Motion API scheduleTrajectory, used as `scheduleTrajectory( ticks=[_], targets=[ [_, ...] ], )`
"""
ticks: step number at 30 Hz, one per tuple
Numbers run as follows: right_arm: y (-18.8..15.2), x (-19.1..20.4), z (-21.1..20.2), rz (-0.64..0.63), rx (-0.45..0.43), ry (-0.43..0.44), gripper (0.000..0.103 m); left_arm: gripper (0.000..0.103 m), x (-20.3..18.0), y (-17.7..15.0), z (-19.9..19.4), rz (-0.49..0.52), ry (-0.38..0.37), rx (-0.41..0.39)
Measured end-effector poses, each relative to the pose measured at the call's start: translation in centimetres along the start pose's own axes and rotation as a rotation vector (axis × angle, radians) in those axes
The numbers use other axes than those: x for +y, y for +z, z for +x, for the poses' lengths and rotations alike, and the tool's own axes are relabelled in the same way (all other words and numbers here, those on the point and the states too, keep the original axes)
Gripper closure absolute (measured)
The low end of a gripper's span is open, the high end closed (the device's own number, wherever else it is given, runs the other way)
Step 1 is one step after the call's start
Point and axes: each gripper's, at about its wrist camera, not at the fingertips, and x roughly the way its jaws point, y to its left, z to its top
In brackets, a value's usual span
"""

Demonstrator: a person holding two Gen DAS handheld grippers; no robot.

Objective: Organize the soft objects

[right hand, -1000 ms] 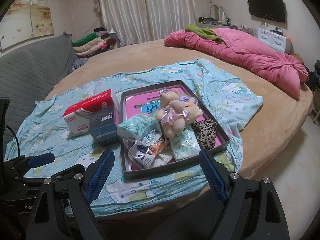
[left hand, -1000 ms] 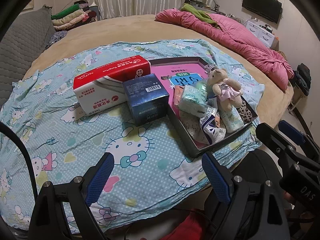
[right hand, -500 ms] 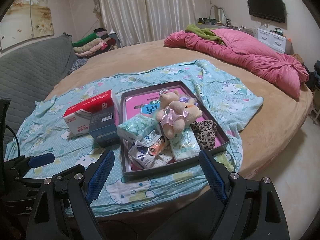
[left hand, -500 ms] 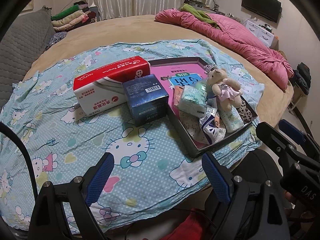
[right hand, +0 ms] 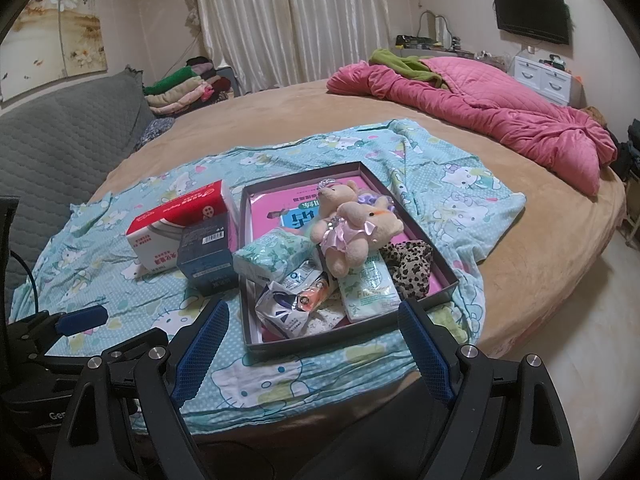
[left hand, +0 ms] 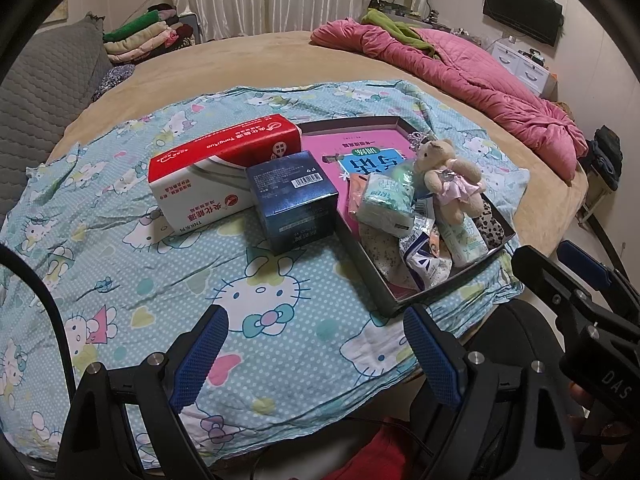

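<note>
A dark shallow tray [right hand: 447, 269] [left hand: 352, 236] sits on a Hello Kitty sheet [right hand: 96, 248] on the bed. It holds teddy bears [right hand: 352, 232] [left hand: 448, 176], a green tissue pack [right hand: 272, 256] [left hand: 384, 204], snack packets [right hand: 284, 308], a wipes pack [right hand: 366, 288] and a leopard-print cloth [right hand: 408, 268]. My left gripper [left hand: 316, 356] is open and empty, low over the sheet's near edge. My right gripper [right hand: 312, 344] is open and empty, just in front of the tray.
A red and white tissue box [left hand: 216, 176] [right hand: 176, 224] and a dark blue box [left hand: 294, 200] [right hand: 206, 256] stand left of the tray. A pink quilt [right hand: 480, 108] lies at the back right. Folded clothes [right hand: 180, 88] and a grey headboard [right hand: 60, 140] are at the left.
</note>
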Motion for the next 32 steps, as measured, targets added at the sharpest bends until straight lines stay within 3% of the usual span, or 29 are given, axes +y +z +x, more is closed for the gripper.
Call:
scheduleTrajectory(
  ticks=[32],
  targets=[
    [0.4, 0.7, 0.7, -0.01, 0.031, -0.015, 0.016, 0.014, 0.9, -1.2, 1.8, -0.019, -0.044, 0.033]
  ],
)
